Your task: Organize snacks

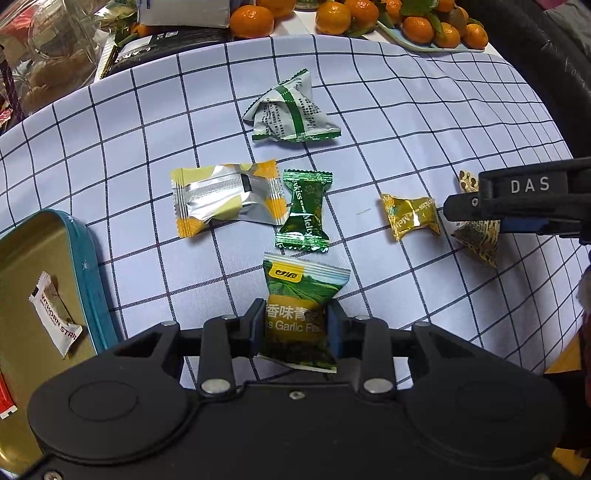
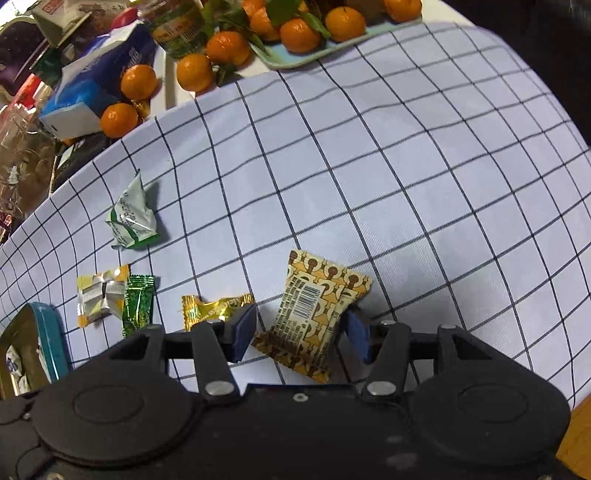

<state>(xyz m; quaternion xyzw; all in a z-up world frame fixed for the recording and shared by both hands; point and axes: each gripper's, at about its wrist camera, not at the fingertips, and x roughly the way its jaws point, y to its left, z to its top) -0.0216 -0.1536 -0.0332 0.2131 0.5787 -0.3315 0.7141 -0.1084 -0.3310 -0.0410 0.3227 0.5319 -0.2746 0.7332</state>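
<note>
Left wrist view: the left tool is clamped on a green garlic-flavour snack packet, both blue pads pressed against its sides, with the packet held over the checked cloth that covers the tabletop. Off to the left a teal-rimmed tin can be seen, with a white sachet lying inside it. Still loose on the cloth are a yellow and silver packet, a dark green candy right beside it, a crumpled white and green packet further back, and a gold candy off to the right. Right wrist view: the right tool is spread around a brown-patterned packet that lies flat on the cloth, barcode side up. The right pad looks to be at the packet's edge, but a gap is left on the left side, so nothing is gripped there. No earlier picture is given for this one, so only the spread jaws can be reported. A tray of mandarins sits at the far edge, with more fruit loose next to a blue and white tissue pack.
</note>
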